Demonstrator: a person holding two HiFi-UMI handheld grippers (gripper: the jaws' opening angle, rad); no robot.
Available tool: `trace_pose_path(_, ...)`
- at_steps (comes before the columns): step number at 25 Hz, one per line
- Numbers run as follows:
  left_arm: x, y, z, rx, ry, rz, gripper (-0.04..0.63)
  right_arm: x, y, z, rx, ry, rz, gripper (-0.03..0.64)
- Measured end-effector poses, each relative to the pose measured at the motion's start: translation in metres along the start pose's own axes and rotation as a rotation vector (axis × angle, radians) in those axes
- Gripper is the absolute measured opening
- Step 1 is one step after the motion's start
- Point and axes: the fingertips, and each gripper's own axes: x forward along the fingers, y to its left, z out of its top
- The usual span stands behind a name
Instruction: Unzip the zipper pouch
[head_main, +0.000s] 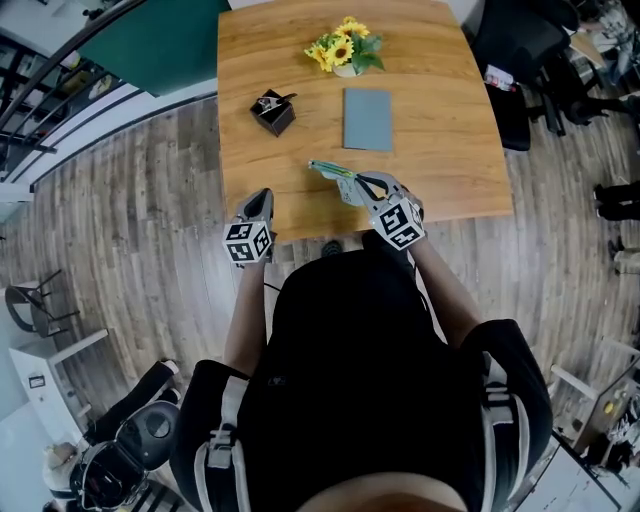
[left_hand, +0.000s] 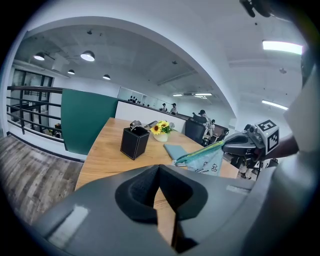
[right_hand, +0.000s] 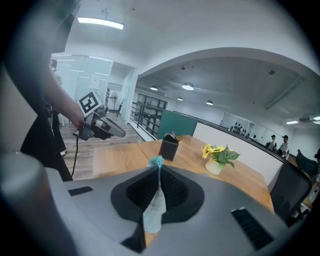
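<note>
The right claw pinched the pouch by one end above the bench, seemingly steadying it for unzipping; the left claw hung closed, empty.

Wooden table, plank floor, green partition

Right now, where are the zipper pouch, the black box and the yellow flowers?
zipper pouch (left_hand: 206, 162), left gripper view, on its pale fabric below the zip.
black box (head_main: 273, 112), head view, on the middle of the box.
yellow flowers (head_main: 343, 48), head view, on the blooms.
</note>
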Motion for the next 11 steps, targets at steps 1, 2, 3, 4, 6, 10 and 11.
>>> trace_pose_path(1,0.001,0.001,0.0,-0.001,0.001,0.0,-0.002,0.0,-0.001,0.0,0.001,0.0,-0.002,0.015)
trace_pose_path(2,0.001,0.001,-0.001,-0.003,0.002,0.0,-0.002,0.001,-0.001,0.0,0.001,0.0,-0.003,0.015)
trace_pose_path(3,0.002,0.001,-0.001,-0.004,0.003,0.0,-0.002,0.001,-0.002,0.0,0.001,0.0,-0.004,0.015)
trace_pose_path(4,0.004,0.001,-0.002,-0.004,0.003,-0.002,-0.002,0.001,-0.002,0.0,0.003,-0.003,-0.002,0.015)
trace_pose_path(6,0.007,0.002,-0.002,-0.006,0.003,-0.006,-0.002,0.001,-0.001,0.001,0.016,-0.023,0.028,0.015)
trace_pose_path(10,0.009,0.002,-0.004,-0.023,0.005,-0.006,-0.002,-0.001,0.01,0.004,0.046,-0.064,0.119,0.015)
trace_pose_path(11,0.009,0.001,-0.005,-0.029,0.005,-0.006,-0.002,-0.001,0.012,0.004,0.048,-0.066,0.132,0.015)
